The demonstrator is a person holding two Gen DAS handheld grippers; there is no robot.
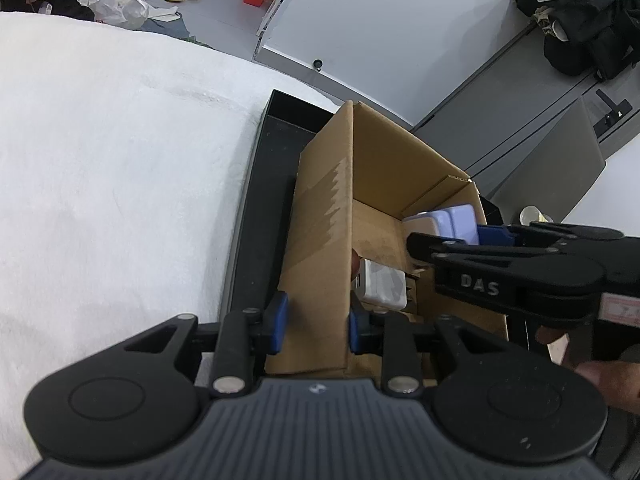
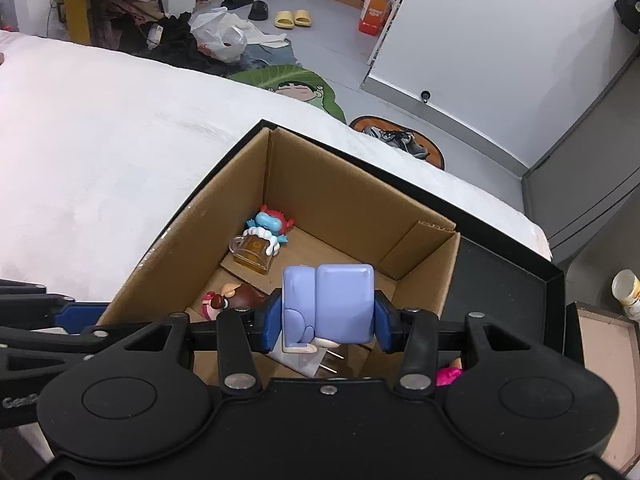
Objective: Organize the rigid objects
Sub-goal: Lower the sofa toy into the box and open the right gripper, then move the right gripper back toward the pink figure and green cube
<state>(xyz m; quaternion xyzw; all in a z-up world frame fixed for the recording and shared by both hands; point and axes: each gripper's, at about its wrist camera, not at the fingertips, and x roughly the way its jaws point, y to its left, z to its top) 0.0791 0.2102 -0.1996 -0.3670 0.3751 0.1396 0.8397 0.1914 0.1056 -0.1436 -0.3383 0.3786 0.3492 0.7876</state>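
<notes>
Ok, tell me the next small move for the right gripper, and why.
Probably lower a little further, then open. The right gripper is shut on the purple toy, which hangs above the floor of the box, over other toys. The left gripper clamps the box wall, steadying it.

White plush bed cover (image 2: 100, 152), black tray (image 2: 512, 280) on it, cardboard box (image 2: 320, 188) inside
</notes>
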